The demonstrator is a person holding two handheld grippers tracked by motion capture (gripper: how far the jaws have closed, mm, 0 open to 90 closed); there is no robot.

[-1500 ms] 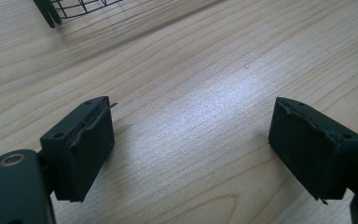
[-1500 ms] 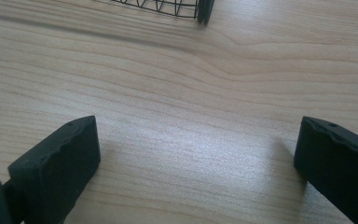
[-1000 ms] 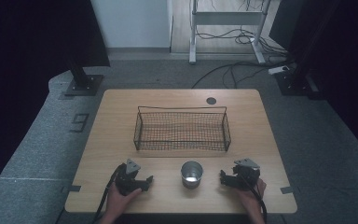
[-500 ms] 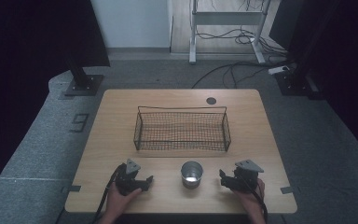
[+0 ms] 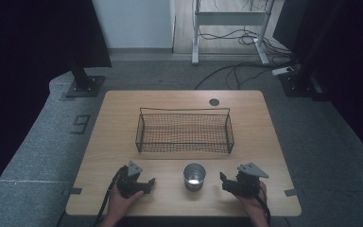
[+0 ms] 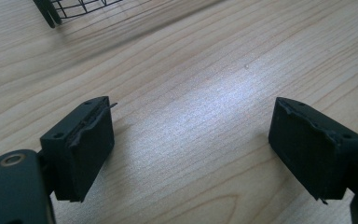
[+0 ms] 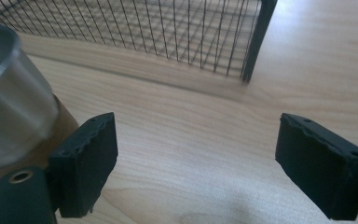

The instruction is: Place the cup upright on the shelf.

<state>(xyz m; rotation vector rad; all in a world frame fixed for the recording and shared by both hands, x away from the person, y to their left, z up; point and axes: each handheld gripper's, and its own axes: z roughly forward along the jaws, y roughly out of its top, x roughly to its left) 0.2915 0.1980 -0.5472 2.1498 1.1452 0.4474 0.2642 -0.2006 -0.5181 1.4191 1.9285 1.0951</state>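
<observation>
Plainly, cup (image 5: 194,176): metal, stood upright near the bench's front edge, between both claws, before the wire basket (image 5: 184,131).
Handling: judged light, rigid, slippery-walled; best gripped across the wall below the rim.
Left claw (image 5: 147,183): spread wide, nothing held.
Right claw (image 5: 223,181): spread wide, nothing held, cup just beside.

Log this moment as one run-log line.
left gripper: open, empty | right gripper: open, empty | metal cup: upright between them | wire basket: behind cup

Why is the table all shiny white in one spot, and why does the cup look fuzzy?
In the left gripper view, room light glares off the table between the open jaws. In the right gripper view, the metal cup sits very near the camera, so it blurs, and the wire basket casts a soft shadow. The high view is dim with dark edges.
</observation>
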